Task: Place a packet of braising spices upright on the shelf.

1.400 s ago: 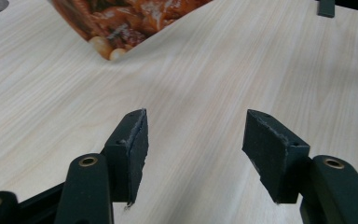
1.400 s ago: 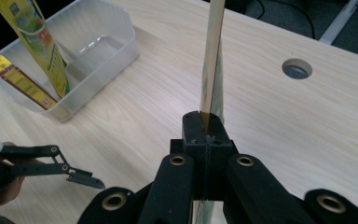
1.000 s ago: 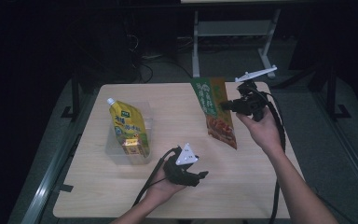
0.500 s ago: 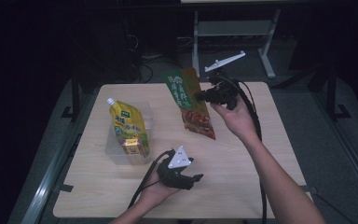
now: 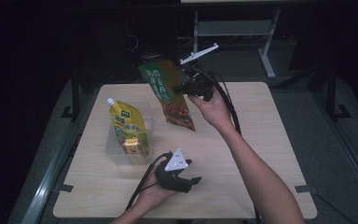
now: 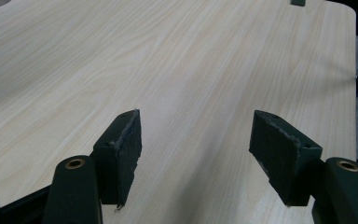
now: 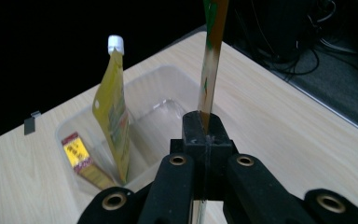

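My right gripper point(image 5: 181, 87) is shut on the edge of a green and orange snack bag point(image 5: 168, 95), which hangs in the air over the table's back middle, just right of a clear plastic tub point(image 5: 114, 156). In the right gripper view the bag point(image 7: 212, 56) is edge-on, pinched between the jaws point(image 7: 205, 128), with the tub point(image 7: 168, 81) beyond. A yellow spouted pouch point(image 5: 126, 123) leans inside the tub beside a small red and yellow packet point(image 5: 133, 148). My left gripper point(image 5: 192, 182) rests near the front edge, open. Its jaws point(image 6: 196, 128) have just been opening, with nothing between them.
The wooden table point(image 5: 261, 140) has bare surface to the right and front of the tub. A cable point(image 5: 226, 100) loops from the right gripper along the forearm. Dark floor, a metal stand point(image 5: 265, 44) and loose cables lie behind the table.
My right gripper has carried the snack bag leftward and slightly up, from the table's back right toward the tub. The left gripper has stayed near the front edge.
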`<state>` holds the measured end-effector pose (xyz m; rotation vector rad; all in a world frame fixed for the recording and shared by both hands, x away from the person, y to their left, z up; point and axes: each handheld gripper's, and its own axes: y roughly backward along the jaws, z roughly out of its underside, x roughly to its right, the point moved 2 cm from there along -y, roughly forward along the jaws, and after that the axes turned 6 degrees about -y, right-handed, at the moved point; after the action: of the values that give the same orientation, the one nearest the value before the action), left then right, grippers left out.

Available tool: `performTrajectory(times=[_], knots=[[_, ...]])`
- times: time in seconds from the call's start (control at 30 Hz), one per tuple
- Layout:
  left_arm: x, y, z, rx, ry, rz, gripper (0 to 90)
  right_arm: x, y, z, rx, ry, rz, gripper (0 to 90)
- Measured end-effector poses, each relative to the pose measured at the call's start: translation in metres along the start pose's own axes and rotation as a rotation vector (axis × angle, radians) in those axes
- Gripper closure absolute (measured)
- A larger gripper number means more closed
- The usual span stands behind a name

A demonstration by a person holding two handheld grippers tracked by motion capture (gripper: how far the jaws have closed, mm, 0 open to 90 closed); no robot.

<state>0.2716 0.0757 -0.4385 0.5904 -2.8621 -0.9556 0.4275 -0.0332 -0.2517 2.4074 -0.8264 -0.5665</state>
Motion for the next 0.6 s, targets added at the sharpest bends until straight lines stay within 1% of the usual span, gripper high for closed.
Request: performTrajectory(times=[0.03,0.1,0.13,0.17,0.2,0.33,0.4,0.47,0.6], knots=[[-0.001,0.001,0.0,0.001,-0.006,-0.002,33.6,-0.001,-0.003,-0.003,0.004,0.002,-0.007,90.0],[-0.001,0.0,0.001,0.012,0.004,-0.002,33.6,-0.003,-0.009,-0.008,0.008,0.015,-0.012,90.0],[-0.001,0.0,0.001,0.013,0.004,-0.002,33.6,-0.005,-0.011,-0.011,0.01,0.009,-0.017,90.0],[-0.002,0.0,0.001,0.01,0.005,-0.001,33.6,-0.006,-0.015,-0.014,0.014,0.018,-0.019,90.0],[-0.001,0.0,0.002,0.01,0.011,0.0,33.6,-0.007,-0.017,-0.016,0.011,0.016,-0.02,90.0],[-0.004,0.0,0.004,0.006,0.008,-0.001,33.3,-0.013,-0.03,-0.026,0.023,0.037,-0.029,90.0],[-0.004,0.0,0.004,0.007,0.013,-0.001,33.2,-0.016,-0.036,-0.031,0.026,0.033,-0.036,90.0],[-0.004,0.0,0.005,0.006,0.009,-0.002,33.0,-0.018,-0.043,-0.035,0.031,0.028,-0.046,90.0],[-0.004,0.001,0.004,0.008,0.011,-0.003,32.5,-0.023,-0.061,-0.041,0.028,0.037,-0.057,90.0]])
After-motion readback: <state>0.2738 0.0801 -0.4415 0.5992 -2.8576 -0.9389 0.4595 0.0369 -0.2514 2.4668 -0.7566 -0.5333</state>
